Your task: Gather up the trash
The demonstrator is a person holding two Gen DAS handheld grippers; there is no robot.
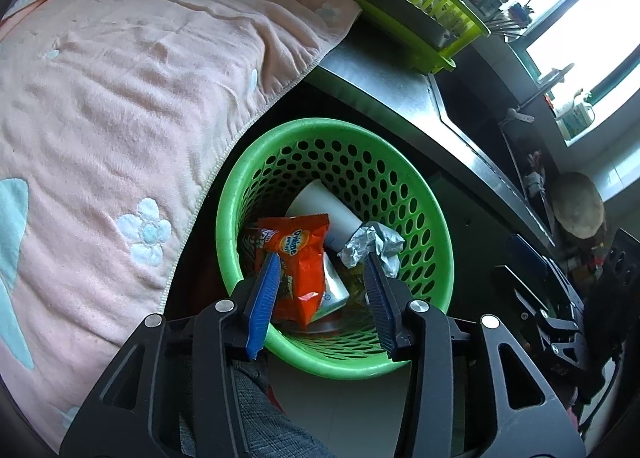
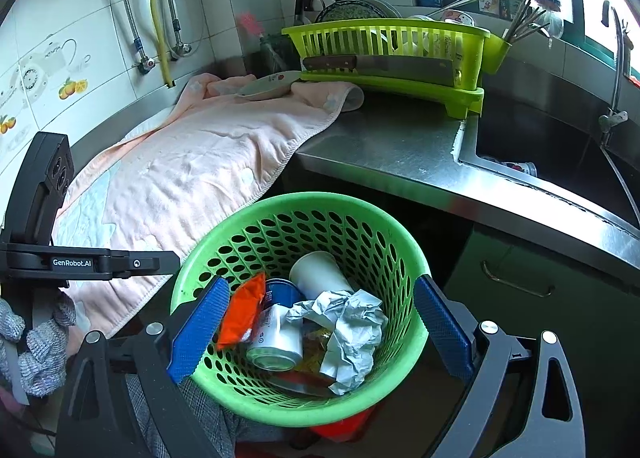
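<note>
A green perforated basket (image 1: pixel 424 186) (image 2: pixel 384 242) stands on the floor below the counter edge. Inside lie an orange snack packet (image 1: pixel 300 266) (image 2: pixel 242 312), a white paper cup (image 1: pixel 324 206) (image 2: pixel 316 272), a crumpled silvery paper wad (image 1: pixel 372 244) (image 2: pixel 352 322) and a blue-and-white can (image 2: pixel 276 334). My left gripper (image 1: pixel 322 286) hovers over the basket, open, with the orange packet between its blue fingers but untouched. My right gripper (image 2: pixel 320 322) hovers over the basket, open wide and empty. The left gripper's body shows at the left of the right wrist view (image 2: pixel 44 218).
A pink flowered towel (image 1: pixel 120 98) (image 2: pixel 192 162) covers the counter left of the basket. A lime dish rack (image 2: pixel 392 54) with a cleaver (image 2: pixel 380 64), a plate (image 2: pixel 268 84), the steel counter (image 2: pixel 380 146) and sink (image 2: pixel 560 146) lie beyond. A cabinet door (image 2: pixel 540 298) stands right.
</note>
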